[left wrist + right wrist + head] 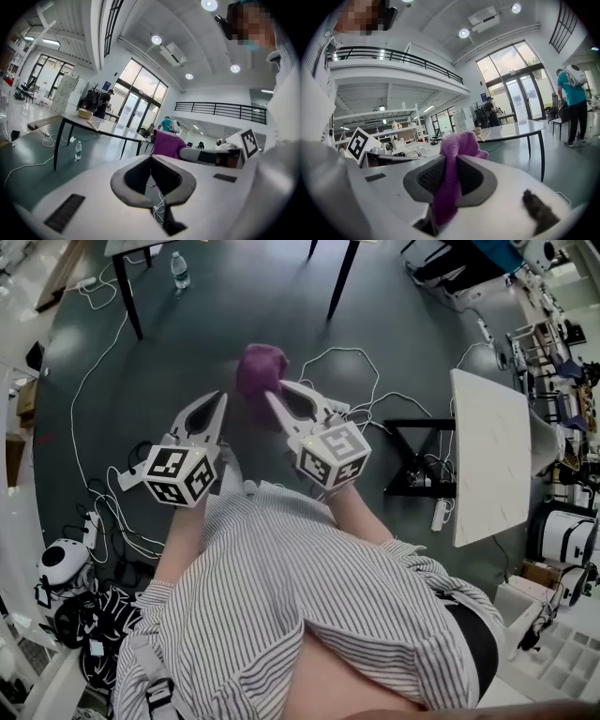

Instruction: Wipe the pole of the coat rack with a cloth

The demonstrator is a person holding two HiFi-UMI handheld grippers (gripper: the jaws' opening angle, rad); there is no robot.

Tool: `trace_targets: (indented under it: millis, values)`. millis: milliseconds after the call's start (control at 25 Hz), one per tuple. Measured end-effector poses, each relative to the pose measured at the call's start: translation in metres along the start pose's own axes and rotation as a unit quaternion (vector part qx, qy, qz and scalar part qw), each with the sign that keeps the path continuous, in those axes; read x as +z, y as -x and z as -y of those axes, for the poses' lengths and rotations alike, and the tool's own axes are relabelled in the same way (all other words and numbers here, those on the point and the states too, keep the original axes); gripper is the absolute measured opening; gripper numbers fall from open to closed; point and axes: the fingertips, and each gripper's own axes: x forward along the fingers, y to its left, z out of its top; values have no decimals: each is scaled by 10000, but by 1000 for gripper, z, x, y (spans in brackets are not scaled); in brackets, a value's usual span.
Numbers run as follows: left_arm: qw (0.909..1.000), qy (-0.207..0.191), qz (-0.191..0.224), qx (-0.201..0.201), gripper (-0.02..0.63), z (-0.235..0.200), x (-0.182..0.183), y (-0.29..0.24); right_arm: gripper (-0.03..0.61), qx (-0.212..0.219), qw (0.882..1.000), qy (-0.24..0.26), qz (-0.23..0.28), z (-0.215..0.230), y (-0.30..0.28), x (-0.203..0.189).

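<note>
A bunched purple cloth (261,370) sticks out past the tips of my right gripper (273,394), which is shut on it. In the right gripper view the cloth (461,143) runs down between the two dark pads and hangs below them, with the gripper (449,164) clamped on it. My left gripper (222,397) is held just left of the right one, shut with nothing in it; its pads meet in the left gripper view (151,160). From there the cloth (166,143) shows beside it. I cannot make out a coat rack pole in any view.
Both grippers are held above a dark floor strewn with white cables (349,357). Black table legs (129,294) and a water bottle (180,270) stand ahead. A white table (492,456) and a black frame (417,460) are at the right. People stand far off near glass doors (572,103).
</note>
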Motion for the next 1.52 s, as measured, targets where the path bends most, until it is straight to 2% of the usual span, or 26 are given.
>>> trace_targets:
  millis: [320, 520, 720, 920, 1120, 1360, 1520]
  values:
    - [9996, 244, -87, 54, 11, -68, 16, -49, 67, -63, 9999, -69, -72, 34, -79, 16]
    - [9996, 183, -194, -18, 12, -119, 53, -96, 67, -289, 9995, -133, -36, 70, -140, 43]
    - [9995, 103, -265, -122, 12, -177, 92, -143, 67, -338, 9994, -56, -56, 94, -211, 71]
    - [9992, 46, -341, -223, 12, -226, 119, -175, 67, -544, 9984, -125, 7, 120, -265, 89]
    - [9983, 79, -373, -436, 11, -249, 128, -192, 67, -652, 9977, -192, 16, 133, -292, 92]
    - [9970, 107, -601, -473, 11, -261, 120, -214, 67, -860, 9957, -327, -82, 157, -301, 88]
    - [9966, 178, -662, -465, 11, -275, 124, -232, 67, -841, 9957, -355, -147, 172, -319, 91]
